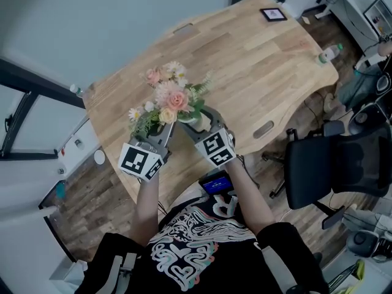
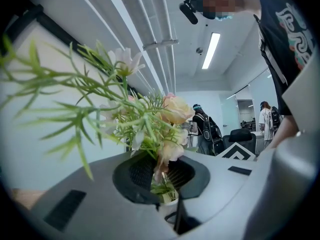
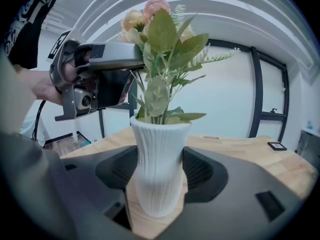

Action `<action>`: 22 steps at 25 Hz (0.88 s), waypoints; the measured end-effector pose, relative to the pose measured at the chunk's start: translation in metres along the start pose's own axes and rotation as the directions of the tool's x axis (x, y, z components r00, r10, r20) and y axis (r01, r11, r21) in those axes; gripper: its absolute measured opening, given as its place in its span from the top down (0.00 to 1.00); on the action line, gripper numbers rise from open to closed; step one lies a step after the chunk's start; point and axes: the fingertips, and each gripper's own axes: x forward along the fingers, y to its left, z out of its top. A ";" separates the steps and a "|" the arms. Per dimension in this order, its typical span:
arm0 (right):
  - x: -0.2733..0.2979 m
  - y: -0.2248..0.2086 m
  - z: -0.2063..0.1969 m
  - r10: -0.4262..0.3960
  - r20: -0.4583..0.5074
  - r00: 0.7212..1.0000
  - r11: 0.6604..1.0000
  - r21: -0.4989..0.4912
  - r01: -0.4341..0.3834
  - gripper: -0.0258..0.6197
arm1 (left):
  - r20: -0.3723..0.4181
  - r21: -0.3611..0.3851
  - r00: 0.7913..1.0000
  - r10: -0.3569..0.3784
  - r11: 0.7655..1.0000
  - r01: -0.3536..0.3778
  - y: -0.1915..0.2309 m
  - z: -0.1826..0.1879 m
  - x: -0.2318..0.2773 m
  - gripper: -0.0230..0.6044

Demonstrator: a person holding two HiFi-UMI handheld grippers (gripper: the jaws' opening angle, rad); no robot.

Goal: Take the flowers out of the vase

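A bouquet of pink, peach and white flowers (image 1: 168,98) with green sprigs rises out of a white ribbed vase (image 3: 159,159) standing on the wooden table (image 1: 257,72). My left gripper (image 2: 161,178) is shut on the flower stems (image 2: 162,184) just above the vase's mouth; the blooms (image 2: 175,111) spread over its jaws. In the right gripper view the left gripper (image 3: 131,79) reaches the stems from the left. My right gripper (image 3: 159,173) is shut on the vase, its pads against both sides of the narrow body. In the head view both grippers (image 1: 166,126) (image 1: 199,125) meet under the bouquet.
A black office chair (image 1: 334,164) stands right of the table. A small black-framed card (image 1: 273,14) lies at the table's far end and a bottle (image 1: 329,53) at its right edge. People (image 2: 202,129) stand far off in the room.
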 end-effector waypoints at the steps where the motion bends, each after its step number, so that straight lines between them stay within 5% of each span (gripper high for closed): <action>1: 0.000 0.000 0.001 -0.002 -0.001 1.000 1.000 -0.001 0.002 0.51 | 0.005 0.000 1.000 0.001 1.000 -0.001 0.002 0.003 0.000 0.90; 15: -0.004 0.002 0.001 -0.017 -0.038 0.999 1.000 -0.006 0.017 0.51 | 0.045 -0.006 0.998 0.042 0.999 -0.042 0.021 0.042 -0.018 0.90; 22: -0.008 0.002 0.018 -0.030 0.019 0.999 1.000 -0.001 0.030 0.51 | 0.056 0.002 0.996 0.067 0.998 -0.067 0.027 0.050 -0.029 0.90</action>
